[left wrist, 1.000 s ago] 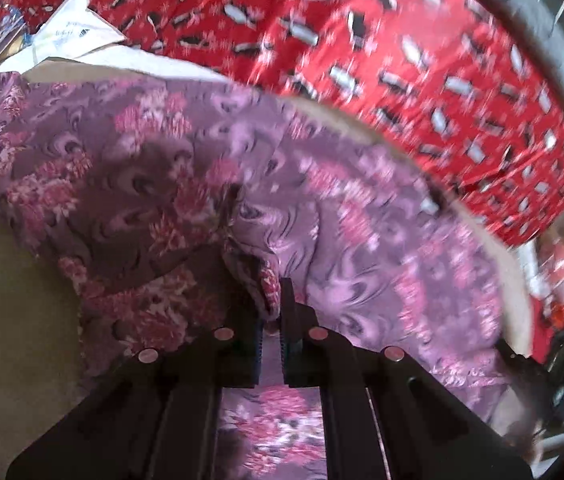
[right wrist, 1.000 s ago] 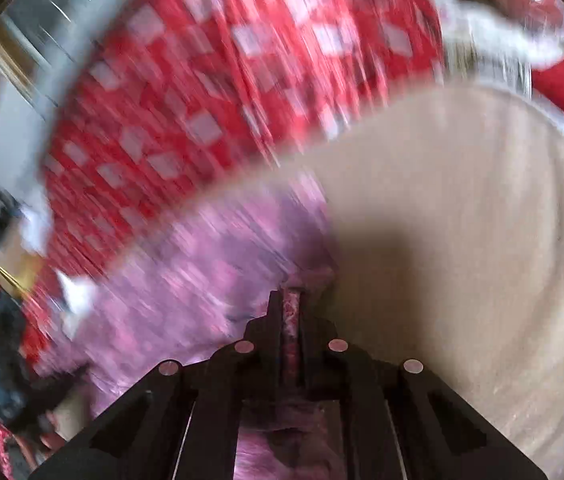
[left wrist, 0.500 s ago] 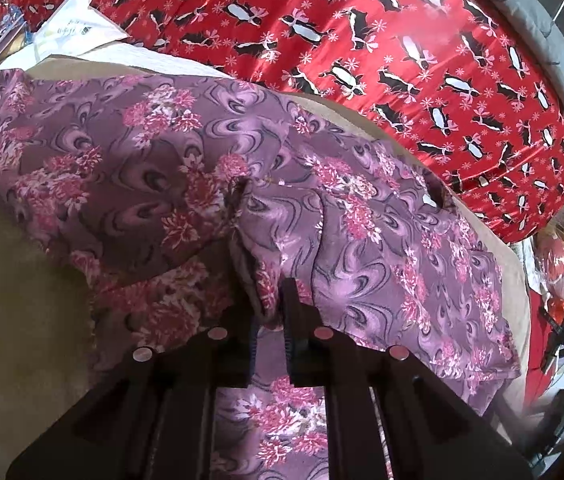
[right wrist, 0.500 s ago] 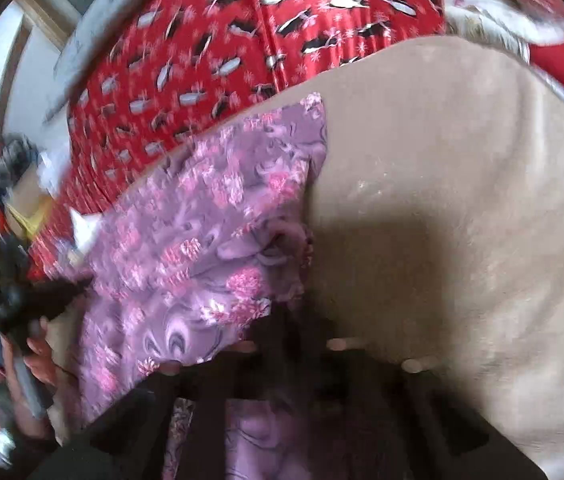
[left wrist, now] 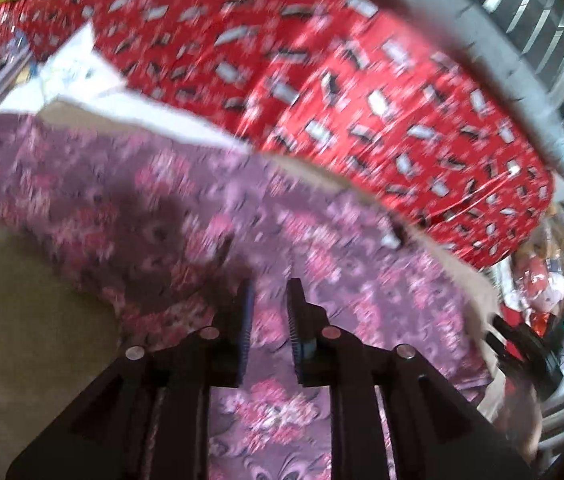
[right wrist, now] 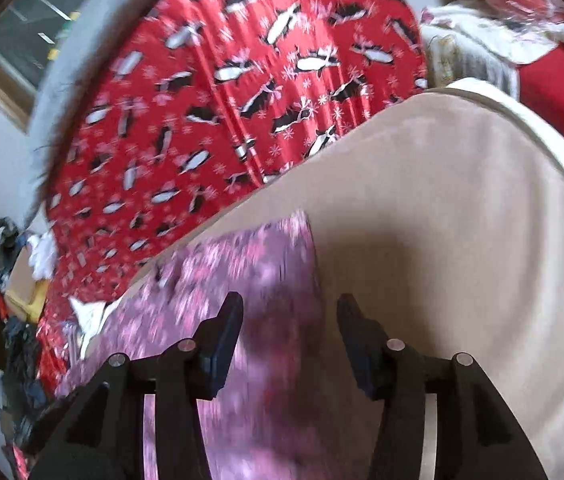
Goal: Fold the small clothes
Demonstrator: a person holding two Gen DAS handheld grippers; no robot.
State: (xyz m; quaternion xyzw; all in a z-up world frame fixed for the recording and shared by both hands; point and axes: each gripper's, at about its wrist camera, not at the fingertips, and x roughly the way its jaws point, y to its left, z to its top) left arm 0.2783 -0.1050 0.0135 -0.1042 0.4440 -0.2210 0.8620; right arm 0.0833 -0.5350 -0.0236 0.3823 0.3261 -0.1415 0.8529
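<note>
A purple garment with pink flowers (left wrist: 170,208) lies spread on a beige pad (left wrist: 22,320). My left gripper (left wrist: 269,286) hovers just above the cloth; its jaws are opening, with a narrow gap and nothing pinched between them. In the right wrist view the same garment (right wrist: 242,280) ends at a straight edge beside bare beige pad (right wrist: 461,220). My right gripper (right wrist: 289,304) is above that edge, jaws opening wide, and the cloth lies below them, not held. Both views are blurred.
A red cover with a penguin print (left wrist: 361,100) lies behind the pad. White paper (left wrist: 70,68) sits at the far left. A person's hand with the other black gripper (left wrist: 529,344) shows at the right edge. Red and white bundles (right wrist: 521,20) lie at the far right.
Both grippers let go of the purple garment's fold and their jaws parted. Both lifted away from the cloth, which now lies flat on the pad.
</note>
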